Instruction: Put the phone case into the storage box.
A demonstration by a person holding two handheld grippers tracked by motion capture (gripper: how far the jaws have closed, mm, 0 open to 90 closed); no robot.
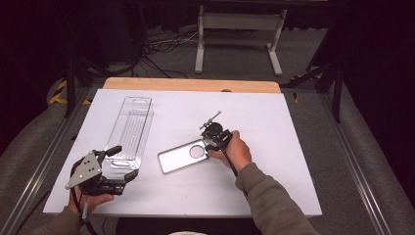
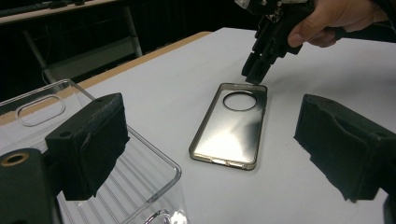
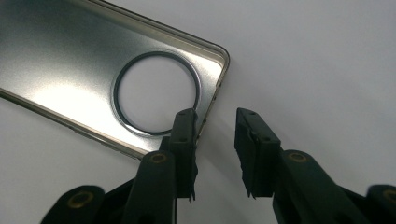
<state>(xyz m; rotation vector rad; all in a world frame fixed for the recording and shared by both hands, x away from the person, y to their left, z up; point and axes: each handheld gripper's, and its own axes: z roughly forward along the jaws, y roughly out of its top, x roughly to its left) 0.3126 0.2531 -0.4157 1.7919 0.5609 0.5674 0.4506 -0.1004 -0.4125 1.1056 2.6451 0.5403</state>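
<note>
Right gripper (image 1: pixel 211 142) sits just right of frame centre in the high view, tips down at the short end of the phone case (image 1: pixel 183 155), the end with the round cutout. Jaws narrow, not clamped: in the right gripper view one jaw is over the case's inside face by the cutout rim, the other outside on the white table sheet (image 3: pixel 327 56), with the case's end wall in the gap between them. I can't tell whether either pad actually touches that wall, so I'm not calling it a grip. Phone case (image 3: pixel 84 70) lies flat, open side up, metallic inside face, filling the upper left of the right gripper view; in the left gripper view it is at centre frame (image 2: pixel 231 128) with my right gripper (image 2: pixel 256 74) coming down on its far end from the upper right. My right hand (image 1: pixel 235 151) wraps the gripper body, cable trailing back along the sleeve. Left gripper (image 1: pixel 122 174) is at lower left in the high view, jaws wide apart, holding nothing; one jaw hangs over the near end of the clear plastic tray (image 1: pixel 131 129), the other over bare table. The tray (image 2: pixel 116 158) runs from lower left toward upper centre-left in the high view, empty, just left of the case and not touching it.
</note>
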